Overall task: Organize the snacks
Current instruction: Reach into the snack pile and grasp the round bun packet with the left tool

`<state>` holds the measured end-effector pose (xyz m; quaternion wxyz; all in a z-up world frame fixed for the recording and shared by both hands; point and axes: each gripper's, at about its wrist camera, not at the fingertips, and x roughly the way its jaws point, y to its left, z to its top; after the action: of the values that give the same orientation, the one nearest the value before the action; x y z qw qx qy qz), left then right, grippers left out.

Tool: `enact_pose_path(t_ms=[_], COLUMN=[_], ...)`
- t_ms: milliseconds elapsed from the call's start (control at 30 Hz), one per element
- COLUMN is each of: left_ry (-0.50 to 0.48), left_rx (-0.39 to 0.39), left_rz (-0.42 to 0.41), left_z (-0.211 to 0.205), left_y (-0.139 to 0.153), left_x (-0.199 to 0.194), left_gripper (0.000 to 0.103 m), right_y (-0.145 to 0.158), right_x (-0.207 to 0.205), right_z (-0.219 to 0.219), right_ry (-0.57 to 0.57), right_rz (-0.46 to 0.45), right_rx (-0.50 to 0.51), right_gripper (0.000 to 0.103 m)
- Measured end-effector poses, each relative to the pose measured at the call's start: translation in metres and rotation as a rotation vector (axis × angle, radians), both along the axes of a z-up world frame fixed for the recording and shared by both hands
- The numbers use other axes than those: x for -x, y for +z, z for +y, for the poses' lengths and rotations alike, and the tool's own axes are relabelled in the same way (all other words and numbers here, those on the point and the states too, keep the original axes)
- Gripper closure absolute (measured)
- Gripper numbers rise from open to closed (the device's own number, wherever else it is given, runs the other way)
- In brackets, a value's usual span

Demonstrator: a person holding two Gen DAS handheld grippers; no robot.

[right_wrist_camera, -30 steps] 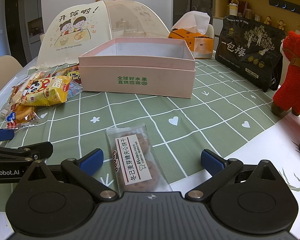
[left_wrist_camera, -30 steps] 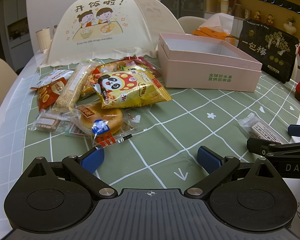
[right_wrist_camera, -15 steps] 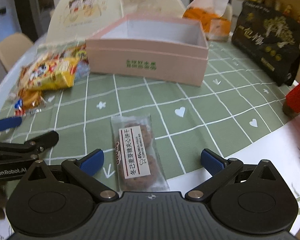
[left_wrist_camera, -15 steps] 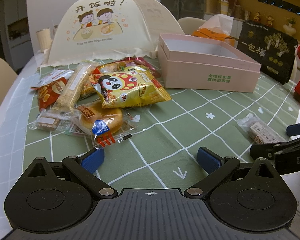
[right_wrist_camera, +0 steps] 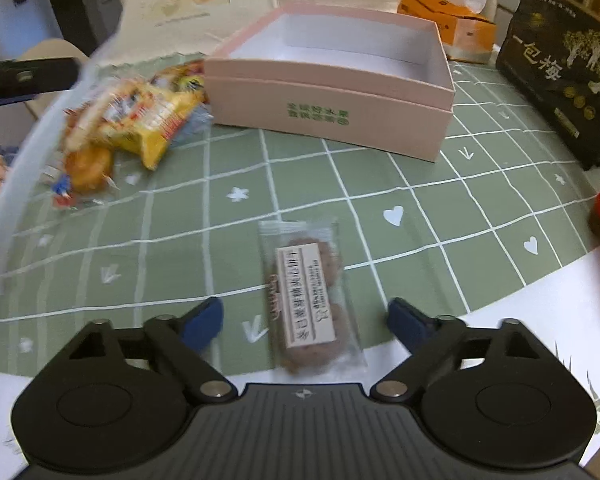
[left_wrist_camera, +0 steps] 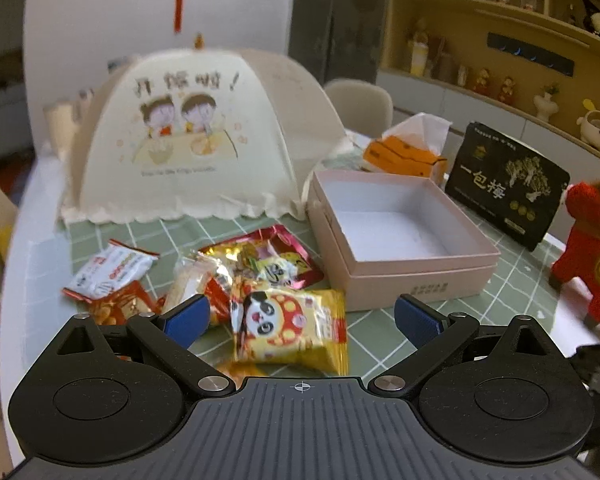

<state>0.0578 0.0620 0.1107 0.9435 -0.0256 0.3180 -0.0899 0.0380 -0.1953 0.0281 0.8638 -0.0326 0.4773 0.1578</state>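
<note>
An empty pink box [left_wrist_camera: 400, 236] [right_wrist_camera: 332, 80] stands on the green checked tablecloth. A pile of snack packets lies left of it, with a yellow panda packet [left_wrist_camera: 288, 326] [right_wrist_camera: 148, 120] on top. My left gripper [left_wrist_camera: 300, 320] is open and raised above the pile, the panda packet between its fingers in view. My right gripper [right_wrist_camera: 304, 320] is open, above a clear-wrapped cookie packet [right_wrist_camera: 308, 292] that lies between its fingers on the cloth.
A cream mesh food cover [left_wrist_camera: 196, 140] stands behind the pile. An orange tissue box [left_wrist_camera: 404, 152], a black plum bag [left_wrist_camera: 508, 184] [right_wrist_camera: 560, 64] and a red plush horse [left_wrist_camera: 588, 248] stand right of the box. A wrapped round bun [right_wrist_camera: 88, 168] lies nearest the table edge.
Both grippers have risen and tilted down. The left one moved forward over the snack pile. The right one moved forward over the cookie packet. Both stay open.
</note>
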Motion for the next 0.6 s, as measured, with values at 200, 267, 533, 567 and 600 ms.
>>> enact_pose_path(t_ms=[200, 267, 533, 567, 600], left_ry=[-0.015, 0.014, -0.058, -0.048, -0.043], left_rx=[0.159, 0.200, 0.122, 0.121, 0.135], left_rz=[0.078, 0.090, 0.176, 0.190, 0.203], left_z=[0.036, 0.049, 0.037, 0.035, 0.035], left_y=[0.009, 0.007, -0.032, -0.038, -0.044], left_x=[-0.032, -0.043, -0.089, -0.095, -0.098], left_gripper=[0.001, 0.001, 0.001, 0.002, 0.003], right_y=[0.056, 0.074, 0.088, 0.085, 0.080], right_x=[0.025, 0.026, 0.006, 0.007, 0.007], right_z=[-0.034, -0.044, -0.064, -0.063, -0.060], right_ry=[0.043, 0.054, -0.095, -0.105, -0.109], right_rz=[-0.144, -0.189, -0.231, -0.221, -0.206], right_rx=[0.066, 0.107, 0.011, 0.003, -0.004], right_gripper=[0.014, 0.014, 0.014, 0.014, 0.014])
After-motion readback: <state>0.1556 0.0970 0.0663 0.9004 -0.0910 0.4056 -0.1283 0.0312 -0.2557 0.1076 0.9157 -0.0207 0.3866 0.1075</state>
